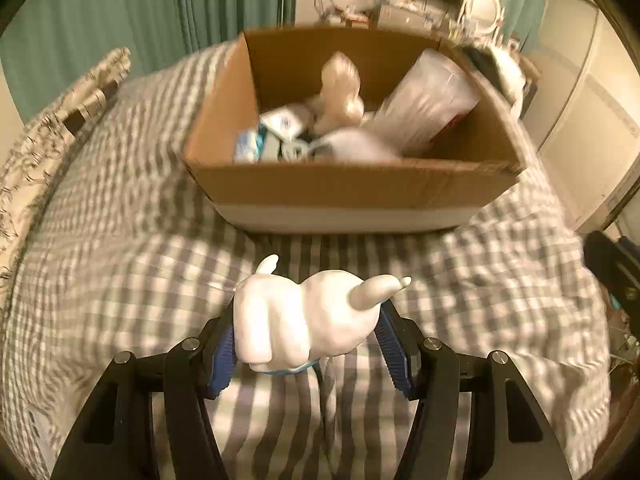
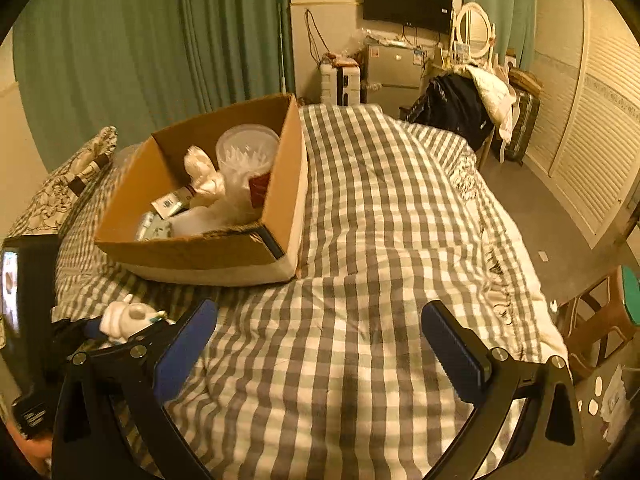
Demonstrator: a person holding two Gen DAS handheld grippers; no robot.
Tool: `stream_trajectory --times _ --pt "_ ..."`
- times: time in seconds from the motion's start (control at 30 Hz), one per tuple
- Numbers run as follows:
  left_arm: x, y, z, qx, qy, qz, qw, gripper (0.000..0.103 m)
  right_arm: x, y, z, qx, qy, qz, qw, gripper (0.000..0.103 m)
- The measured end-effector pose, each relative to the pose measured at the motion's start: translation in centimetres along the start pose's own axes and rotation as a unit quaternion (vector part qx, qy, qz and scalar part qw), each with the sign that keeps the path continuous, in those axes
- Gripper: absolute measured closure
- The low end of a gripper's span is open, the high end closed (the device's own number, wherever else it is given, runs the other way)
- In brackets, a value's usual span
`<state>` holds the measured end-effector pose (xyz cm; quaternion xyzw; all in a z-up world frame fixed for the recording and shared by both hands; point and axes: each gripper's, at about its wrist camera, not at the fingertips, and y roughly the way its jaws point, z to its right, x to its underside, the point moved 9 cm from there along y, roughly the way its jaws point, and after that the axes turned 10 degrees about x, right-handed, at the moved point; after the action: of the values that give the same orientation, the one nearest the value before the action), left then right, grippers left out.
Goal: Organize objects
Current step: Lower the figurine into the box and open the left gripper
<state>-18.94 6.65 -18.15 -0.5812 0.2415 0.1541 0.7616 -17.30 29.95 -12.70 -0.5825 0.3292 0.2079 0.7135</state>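
The left gripper (image 1: pixel 310 344) pinches a white figurine (image 1: pixel 308 316) between its blue pads (image 1: pixel 222 356), holding it above the grey-and-white checked bedspread (image 1: pixel 120 240), on the near side of the cardboard box (image 1: pixel 352 188). The toy looks like a small white animal with pointed bits sticking up and a band of blue at its underside; the left wrist view is blurred, so finer detail cannot be told. The right gripper (image 2: pixel 320 344) is spread wide with nothing between its fingers, hovering over a bare stretch of the bedspread (image 2: pixel 360 240), well to the right of the box (image 2: pixel 192 248). In the right wrist view the figurine (image 2: pixel 124 318) shows at lower left, in front of the box. The box sits on the bed and already holds a clear plastic tub (image 2: pixel 246 152), a pale plush shape (image 2: pixel 204 176) and some small packets (image 2: pixel 170 202)
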Motion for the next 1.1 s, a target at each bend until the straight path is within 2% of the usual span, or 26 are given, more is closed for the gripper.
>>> stream_trajectory --times 0.1,0.27,0.57,0.87,1.1 --pt "-1.3 -2.8 0.0 0.01 0.006 0.029 0.9995 0.04 -0.7 -1.9 0.0 -0.002 -0.002 0.017 1.0 0.0" --pt "-5.3 -7.4 0.6 0.019 0.03 0.079 0.9962 0.04 -3.1 -4.8 -0.4 -0.01 -0.005 0.05 0.999 0.0" --pt "-12.0 -9.4 0.3 0.028 0.043 0.119 0.9916 0.04 -9.4 -6.4 -1.5 -0.015 -0.027 0.107 0.994 0.0" --pt "-18.3 -5.0 -0.2 0.026 0.06 0.133 0.989 0.04 -13.9 -3.2 -3.1 -0.017 -0.041 0.131 0.99 0.0" --pt "-19.9 0.5 -1.2 0.023 0.064 0.12 0.9905 0.04 -15.8 1.5 -4.1 -0.003 -0.055 0.122 0.991 0.0"
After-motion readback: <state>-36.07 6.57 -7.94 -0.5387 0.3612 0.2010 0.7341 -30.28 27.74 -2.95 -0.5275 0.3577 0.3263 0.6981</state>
